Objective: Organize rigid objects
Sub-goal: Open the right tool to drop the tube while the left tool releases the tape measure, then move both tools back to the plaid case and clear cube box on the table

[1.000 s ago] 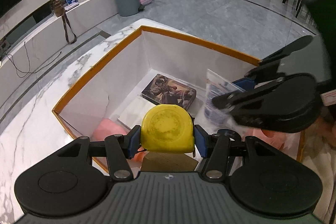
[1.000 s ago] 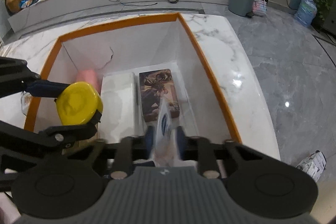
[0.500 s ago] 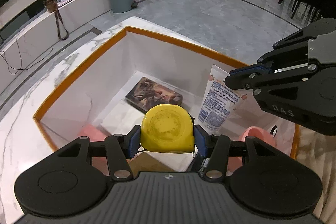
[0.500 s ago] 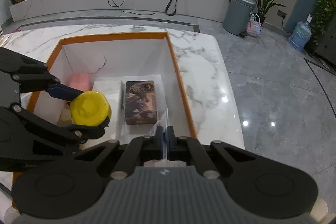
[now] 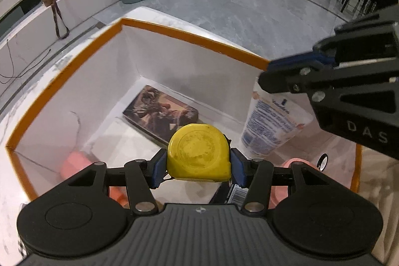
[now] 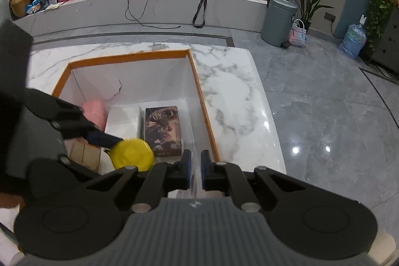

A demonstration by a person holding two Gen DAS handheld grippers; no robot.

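Left claw (image 5: pixel 198 167): pinching the yellow tape measure (image 5: pixel 198 152) between its blue pads, held above the box's near end.
Right claw (image 6: pixel 196 170): pressed onto the crimped end of the white lotion tube (image 5: pixel 270 126), which hangs down inside the box by the right wall.
Box (image 6: pixel 127 58): white inside, orange rim, sitting on the marble desk (image 6: pixel 232 91).
On the box floor: an illustrated book (image 6: pixel 163 130) lying flat, a white slab beside it, and a pink block (image 6: pixel 94 112) at the left wall.

One tape measure (image 5: pixel 199 152) – one tube (image 5: pixel 270 127) – one book (image 5: pixel 160 111).
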